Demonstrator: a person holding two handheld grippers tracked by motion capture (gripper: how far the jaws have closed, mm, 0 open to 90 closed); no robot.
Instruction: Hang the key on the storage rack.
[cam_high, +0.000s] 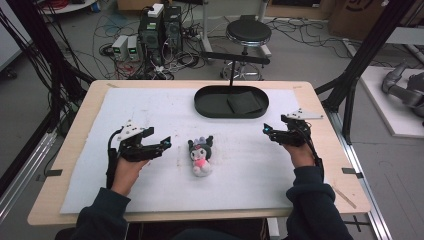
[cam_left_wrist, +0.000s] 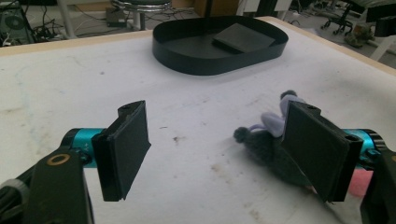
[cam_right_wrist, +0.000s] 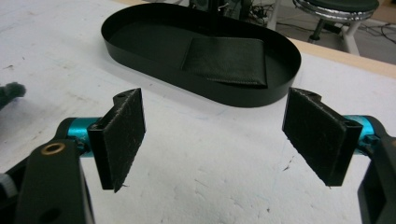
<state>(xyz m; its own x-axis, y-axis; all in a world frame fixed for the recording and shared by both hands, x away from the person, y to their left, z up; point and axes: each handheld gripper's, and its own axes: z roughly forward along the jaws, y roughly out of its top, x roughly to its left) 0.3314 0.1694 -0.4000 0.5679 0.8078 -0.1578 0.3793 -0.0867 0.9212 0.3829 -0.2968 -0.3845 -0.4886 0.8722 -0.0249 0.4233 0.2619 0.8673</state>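
A small plush doll (cam_high: 200, 155) with dark ears, a grey-white face and a pink body lies on the white mat (cam_high: 150, 105) near the table's middle. My left gripper (cam_high: 165, 144) stands open just left of the doll, apart from it. In the left gripper view the doll (cam_left_wrist: 271, 140) lies beyond and partly behind the right jaw, with nothing between the pads (cam_left_wrist: 128, 147). My right gripper (cam_high: 266, 131) is open at the mat's right side, pointing left toward the black oval tray (cam_high: 207, 107). That tray (cam_right_wrist: 140, 65) holds a flat black wallet (cam_right_wrist: 226, 60).
The wooden table edge (cam_high: 65, 150) frames the mat. Behind the table stand a round stool (cam_high: 248, 33), computer boxes (cam_high: 157, 30) and floor cables. Black frame posts (cam_high: 360, 60) rise at the right.
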